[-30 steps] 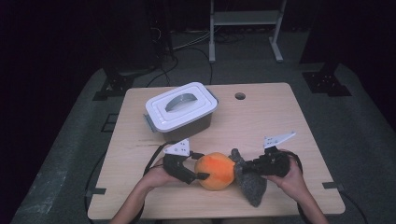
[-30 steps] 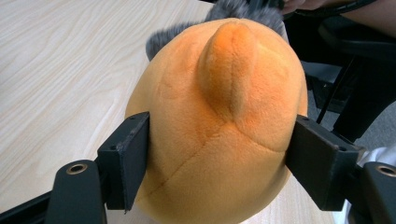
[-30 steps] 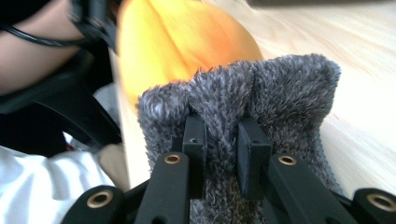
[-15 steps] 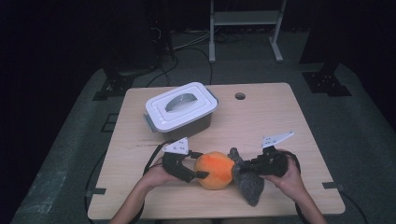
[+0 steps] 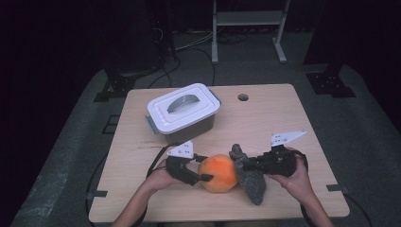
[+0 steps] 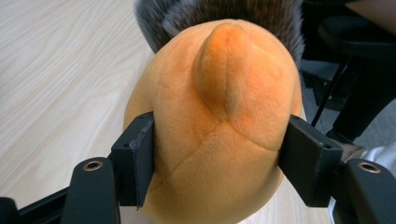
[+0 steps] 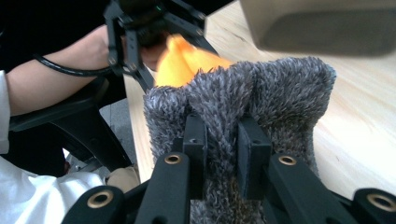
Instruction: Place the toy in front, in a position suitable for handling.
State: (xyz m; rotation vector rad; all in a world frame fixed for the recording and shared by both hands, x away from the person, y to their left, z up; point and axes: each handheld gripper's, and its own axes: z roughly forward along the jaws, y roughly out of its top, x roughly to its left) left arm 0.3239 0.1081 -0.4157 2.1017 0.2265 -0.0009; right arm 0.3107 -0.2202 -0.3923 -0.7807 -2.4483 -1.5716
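Note:
A plush toy lies near the table's front edge. It has a round orange body [image 5: 218,173] and a grey furry part [image 5: 250,179] on its right. My left gripper [image 5: 206,168] comes in from the left. Its jaws have just been closing, and both pads now press into the orange body [image 6: 219,116]. My right gripper [image 5: 248,165] comes in from the right and is shut on a pinch of the grey fur [image 7: 261,93], which bulges up around its jaws. The other gripper [image 7: 140,32] and the orange plush [image 7: 187,60] show behind the fur.
A grey container with a white handled lid [image 5: 183,112] stands on the wooden table [image 5: 274,123] at the back left, behind the toy. A small round hole [image 5: 243,97] sits near the table's far edge. A metal rack stands on the dark floor beyond.
The left jaws have closed in on the orange body. The right gripper has risen slightly with the grey fur in it.

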